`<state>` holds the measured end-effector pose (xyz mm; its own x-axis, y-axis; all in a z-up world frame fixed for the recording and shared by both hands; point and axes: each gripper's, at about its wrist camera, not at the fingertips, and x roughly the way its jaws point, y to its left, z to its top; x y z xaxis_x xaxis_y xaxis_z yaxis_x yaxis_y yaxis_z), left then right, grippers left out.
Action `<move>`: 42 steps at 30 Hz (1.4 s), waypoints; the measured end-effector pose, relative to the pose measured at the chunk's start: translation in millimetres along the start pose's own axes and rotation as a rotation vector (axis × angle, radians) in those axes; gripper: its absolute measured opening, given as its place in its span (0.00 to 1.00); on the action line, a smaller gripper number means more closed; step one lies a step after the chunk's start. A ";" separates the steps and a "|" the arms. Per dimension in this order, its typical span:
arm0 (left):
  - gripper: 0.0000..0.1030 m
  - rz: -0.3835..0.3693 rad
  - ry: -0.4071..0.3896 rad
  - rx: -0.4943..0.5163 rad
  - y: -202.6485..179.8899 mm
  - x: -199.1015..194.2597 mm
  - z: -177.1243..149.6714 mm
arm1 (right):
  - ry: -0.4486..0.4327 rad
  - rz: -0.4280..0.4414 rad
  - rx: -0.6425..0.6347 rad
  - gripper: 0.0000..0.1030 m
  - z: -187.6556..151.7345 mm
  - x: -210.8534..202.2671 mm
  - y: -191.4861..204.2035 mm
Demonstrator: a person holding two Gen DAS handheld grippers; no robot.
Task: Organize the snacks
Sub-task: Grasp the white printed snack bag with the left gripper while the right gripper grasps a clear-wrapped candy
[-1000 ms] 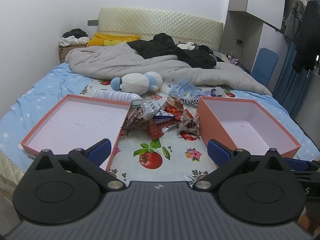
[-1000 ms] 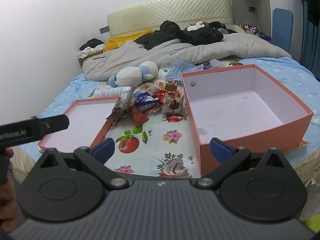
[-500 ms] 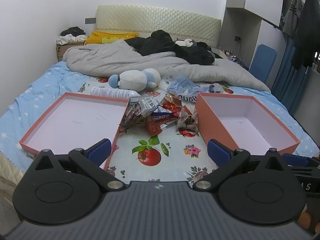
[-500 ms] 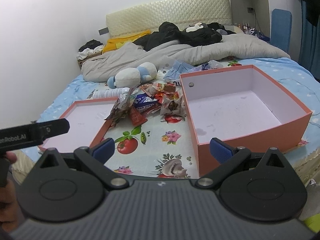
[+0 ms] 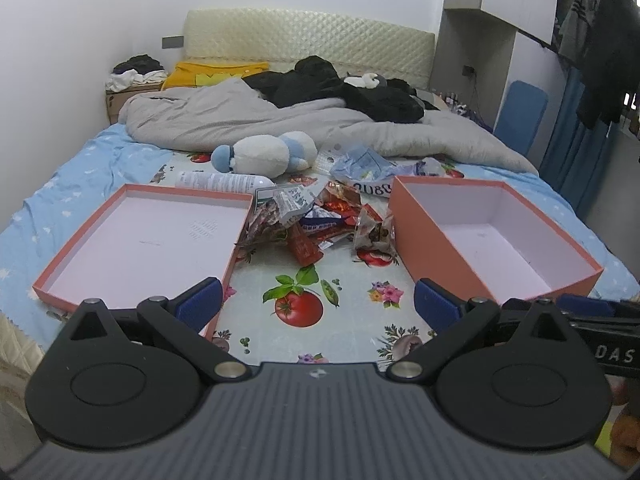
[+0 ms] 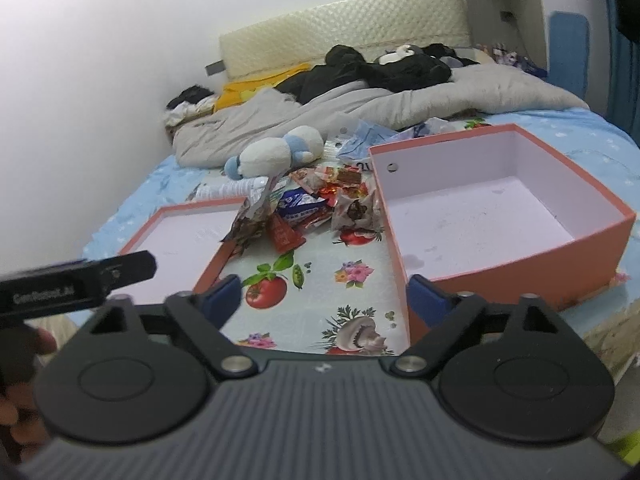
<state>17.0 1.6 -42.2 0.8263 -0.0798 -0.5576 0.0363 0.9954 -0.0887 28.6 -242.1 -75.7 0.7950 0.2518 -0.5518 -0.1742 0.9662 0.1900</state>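
Observation:
A heap of snack packets lies on the fruit-print sheet between a shallow orange lid on the left and a deep orange box on the right, both empty. The heap, lid and box also show in the right wrist view. My left gripper is open and empty, near the bed's front edge, well short of the heap. My right gripper is open and empty, beside the box's near left corner.
A white and blue plush toy, a white bottle and blue plastic bags lie behind the heap. A grey duvet and black clothes cover the far bed. The wall is on the left, a wardrobe on the right.
Both grippers have shifted slightly; the right one tilted and moved a little closer to the bed. Nothing on the bed has moved.

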 end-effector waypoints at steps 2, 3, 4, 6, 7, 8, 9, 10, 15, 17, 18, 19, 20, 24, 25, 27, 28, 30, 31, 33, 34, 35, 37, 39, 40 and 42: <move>0.99 -0.007 0.000 0.005 1.5 5.3 -1.6 | 0.005 0.000 -0.002 0.75 -1.4 3.6 0.1; 0.99 -0.011 0.001 0.010 2.4 8.6 -2.0 | 0.009 0.008 0.004 0.74 -2.0 5.7 -0.6; 0.99 -0.012 0.005 0.020 3.0 12.5 -1.9 | 0.010 0.014 0.004 0.74 -2.9 8.8 -0.1; 0.99 -0.014 0.005 0.029 6.1 20.2 -1.2 | 0.002 0.006 -0.022 0.74 -4.2 14.5 4.4; 0.99 -0.015 0.009 0.028 7.9 24.9 0.2 | -0.006 0.003 -0.039 0.74 -4.4 18.4 7.1; 0.99 -0.015 0.012 0.026 9.4 29.7 1.7 | -0.011 0.004 -0.053 0.74 -4.4 23.1 9.5; 0.99 -0.015 0.014 0.027 11.2 35.0 3.5 | -0.013 0.007 -0.064 0.74 -3.4 27.1 11.2; 0.99 -0.011 0.016 0.030 13.2 40.5 5.6 | -0.008 0.016 -0.078 0.74 -2.5 33.7 12.5; 0.99 0.009 0.035 0.024 31.1 81.9 15.6 | -0.001 0.019 -0.129 0.74 4.8 68.9 21.8; 0.99 0.017 0.049 0.025 38.7 104.1 20.5 | 0.006 0.008 -0.163 0.74 7.6 88.7 27.1; 0.99 0.022 0.055 0.027 42.9 115.9 23.7 | 0.012 0.011 -0.169 0.74 9.1 97.9 28.5; 0.99 0.023 0.060 0.025 47.4 127.7 27.1 | 0.021 0.015 -0.170 0.73 11.5 110.6 29.8; 0.99 0.024 0.068 0.022 51.8 139.8 31.3 | 0.030 0.014 -0.171 0.73 14.3 121.2 31.0; 0.94 0.022 0.120 0.005 67.1 194.1 49.9 | 0.058 -0.009 -0.177 0.71 29.0 171.3 36.0; 0.93 0.014 0.131 0.002 70.2 206.8 55.2 | 0.073 -0.023 -0.181 0.71 32.0 182.7 37.7; 0.92 0.001 0.166 0.004 75.3 234.1 65.4 | 0.104 -0.046 -0.163 0.71 39.7 210.2 39.1; 0.91 -0.005 0.174 0.011 76.4 246.0 70.2 | 0.110 -0.053 -0.153 0.70 42.0 219.7 40.0; 0.91 -0.011 0.190 0.055 75.5 268.5 79.0 | 0.121 -0.075 -0.138 0.69 47.7 238.3 39.5; 0.91 -0.008 0.197 0.077 74.0 278.0 83.2 | 0.114 -0.088 -0.137 0.69 50.4 246.6 39.8; 0.91 -0.005 0.193 0.098 74.9 294.1 90.4 | 0.108 -0.134 -0.153 0.68 57.0 265.9 39.7; 0.90 -0.005 0.193 0.093 75.6 300.7 92.8 | 0.116 -0.147 -0.139 0.66 59.9 275.2 36.4; 0.90 -0.014 0.192 0.079 77.7 309.6 95.3 | 0.119 -0.153 -0.120 0.64 61.7 282.7 32.7; 0.87 -0.025 0.209 0.061 77.2 321.9 95.4 | 0.119 -0.181 -0.119 0.61 61.9 298.0 27.2; 0.87 -0.029 0.205 0.075 74.0 331.4 93.5 | 0.129 -0.191 -0.124 0.61 58.9 311.0 23.8; 0.87 -0.023 0.202 0.088 72.1 336.4 91.9 | 0.134 -0.193 -0.116 0.61 58.5 317.6 22.8; 0.86 -0.029 0.205 0.105 68.3 342.2 85.5 | 0.116 -0.205 -0.117 0.61 54.5 326.0 23.7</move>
<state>350.3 46.8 -168.4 0.6929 -0.1065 -0.7131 0.1253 0.9918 -0.0263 315.3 -140.1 -206.9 0.7497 0.0486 -0.6600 -0.0881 0.9957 -0.0268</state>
